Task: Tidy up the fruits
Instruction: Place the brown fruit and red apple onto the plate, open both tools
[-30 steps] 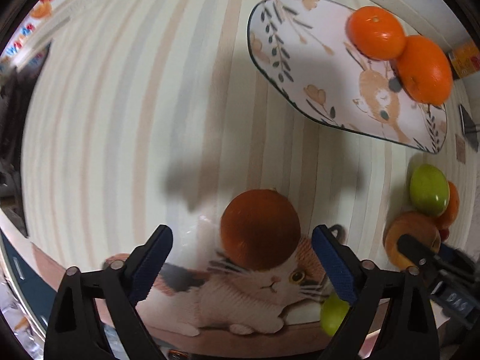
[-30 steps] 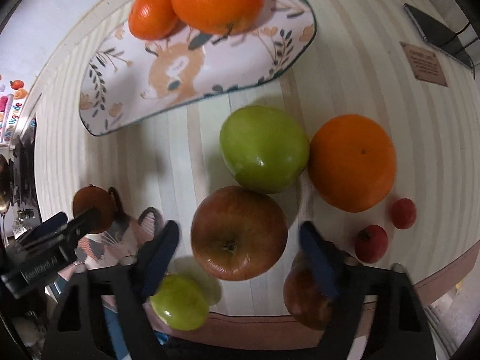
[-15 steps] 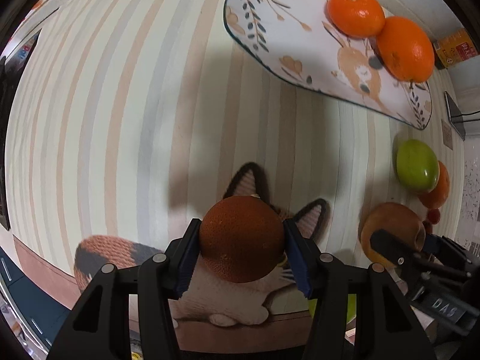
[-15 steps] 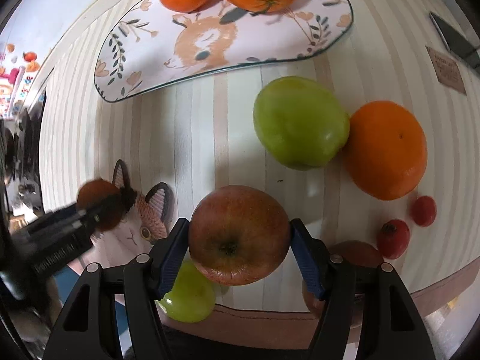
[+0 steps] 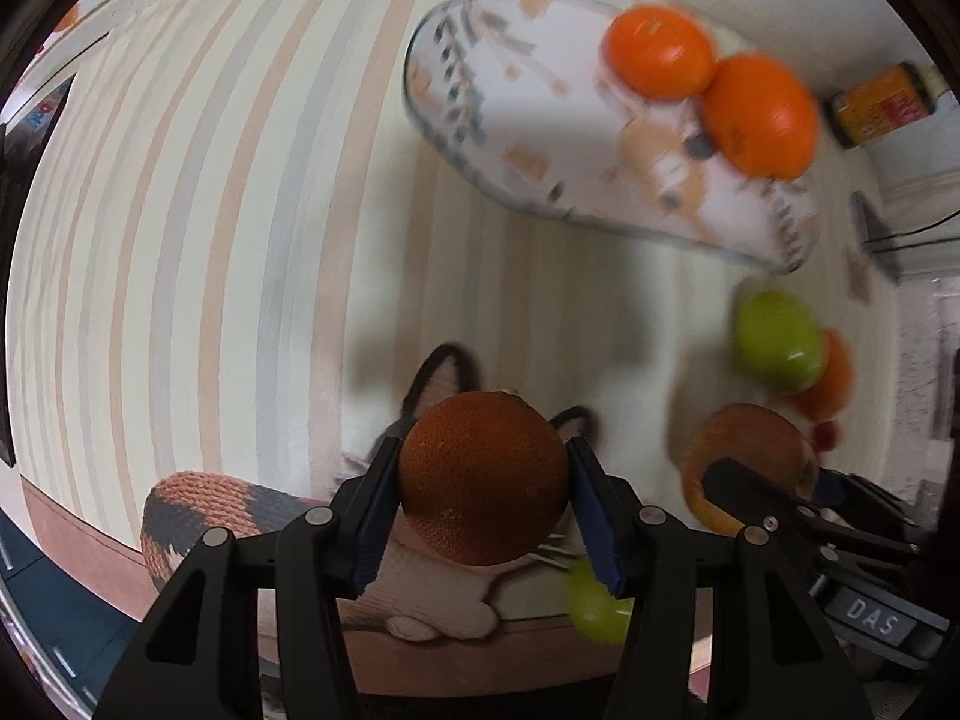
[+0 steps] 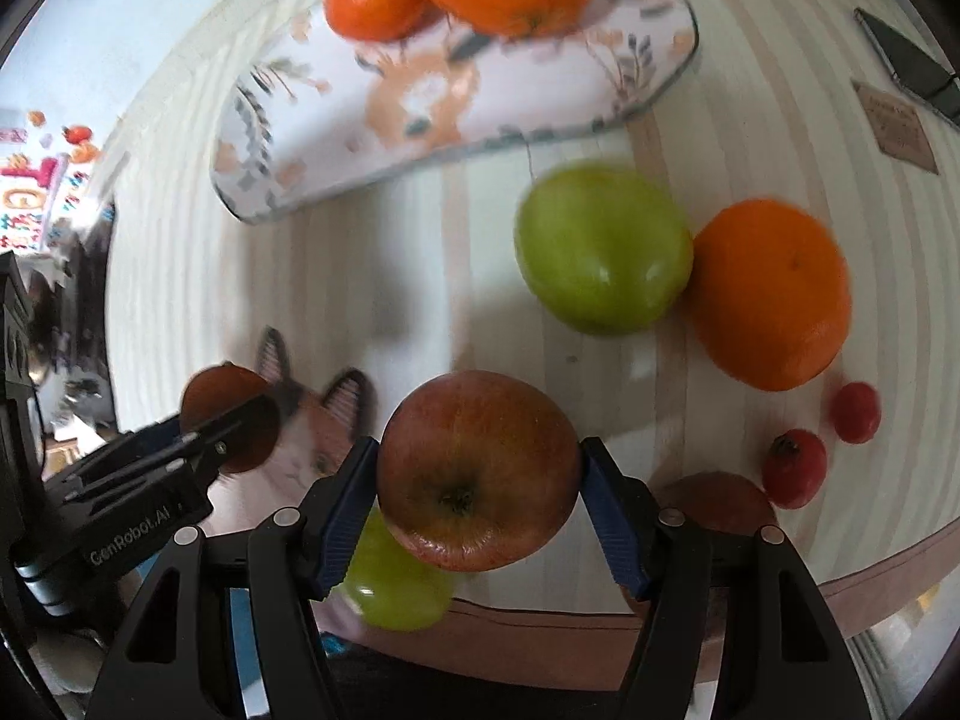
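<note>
right now both tools are loaded. the left tool is clamped on a dark orange, its blue pads pressed to either side of the fruit, and it hangs above the cat-shaped mat at the near edge of the striped counter. the right tool is clamped on a red apple in the same way, stem end facing the camera, with a small green fruit lying under it at the counter's edge.

what the next move turns on is the deer-print mat. it lies ahead of both tools on the far side of the counter, and it already carries two oranges touching each other at one end. seen along the left tool, the mat is up and off to the right, its long axis slanting away to the right, with the bare leafy end nearer. seen along the right tool, it sits more or less straight ahead, a little left. my guess is the dark orange belongs with those two, so the left hand would have to reach forward and rightward.

between the right tool and that mat sit a green apple and a big orange, touching, with two small red fruits nearby, so the apple's path could brush them.
</note>
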A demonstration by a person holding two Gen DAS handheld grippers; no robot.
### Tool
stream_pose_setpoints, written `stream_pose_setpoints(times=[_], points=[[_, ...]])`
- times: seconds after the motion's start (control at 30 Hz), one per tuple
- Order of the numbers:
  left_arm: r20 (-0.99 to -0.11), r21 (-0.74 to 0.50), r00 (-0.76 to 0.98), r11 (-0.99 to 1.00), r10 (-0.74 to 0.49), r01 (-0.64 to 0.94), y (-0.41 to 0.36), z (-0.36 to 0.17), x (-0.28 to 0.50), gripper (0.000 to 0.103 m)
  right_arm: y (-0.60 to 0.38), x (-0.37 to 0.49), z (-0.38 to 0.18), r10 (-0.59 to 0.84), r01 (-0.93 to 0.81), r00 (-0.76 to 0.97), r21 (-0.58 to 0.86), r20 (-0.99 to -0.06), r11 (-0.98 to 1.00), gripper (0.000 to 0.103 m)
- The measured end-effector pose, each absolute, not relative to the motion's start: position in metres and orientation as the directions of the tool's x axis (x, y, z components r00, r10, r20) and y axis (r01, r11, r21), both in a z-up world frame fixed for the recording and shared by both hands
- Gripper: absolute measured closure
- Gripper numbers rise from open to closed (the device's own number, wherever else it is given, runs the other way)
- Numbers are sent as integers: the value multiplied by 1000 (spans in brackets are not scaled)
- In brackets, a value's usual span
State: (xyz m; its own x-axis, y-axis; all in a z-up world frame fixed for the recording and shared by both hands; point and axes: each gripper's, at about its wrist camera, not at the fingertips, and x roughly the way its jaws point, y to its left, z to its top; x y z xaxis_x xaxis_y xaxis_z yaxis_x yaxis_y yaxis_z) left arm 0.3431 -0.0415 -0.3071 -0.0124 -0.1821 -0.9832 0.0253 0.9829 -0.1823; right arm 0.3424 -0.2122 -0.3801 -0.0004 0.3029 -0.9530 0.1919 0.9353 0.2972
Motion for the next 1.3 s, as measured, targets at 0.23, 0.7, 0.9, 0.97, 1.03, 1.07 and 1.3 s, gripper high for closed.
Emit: stream_pose_setpoints(times=[0.23, 0.7, 0.9, 0.97, 1.03, 1.07, 1.3], points=[[-965, -255, 63, 967, -256, 29, -36, -250, 402, 52, -219, 386, -332, 325, 171, 132, 344, -936, 923, 34], [-986, -154, -76, 986, -148, 71, -41, -303, 525, 51, -181, 503, -371, 210, 110, -4, 208, -978, 972, 34], [-977, -174, -138, 982, -164, 70, -50, -321, 542, 51, -187, 513, -388, 240, 142, -78, 227, -968, 963, 33], [-974, -183, -152, 980, -170, 74, -51, -323, 544, 49, -190, 517, -392, 261, 169, -78, 245, -962, 955, 28], [-973, -196, -140, 978, -184, 76, -54, -324, 548, 30, -197, 519, -389, 271, 189, -75, 254, -959, 949, 14], [-974, -197, -132, 977, -185, 78, -55, -323, 550, 16, -202, 519, -386, 280, 195, -72, 262, -957, 945, 11], [-988, -146, -68, 986, -141, 84, -44, -301, 541, 13, -226, 514, -366, 263, 229, -87, 238, -961, 944, 6]])
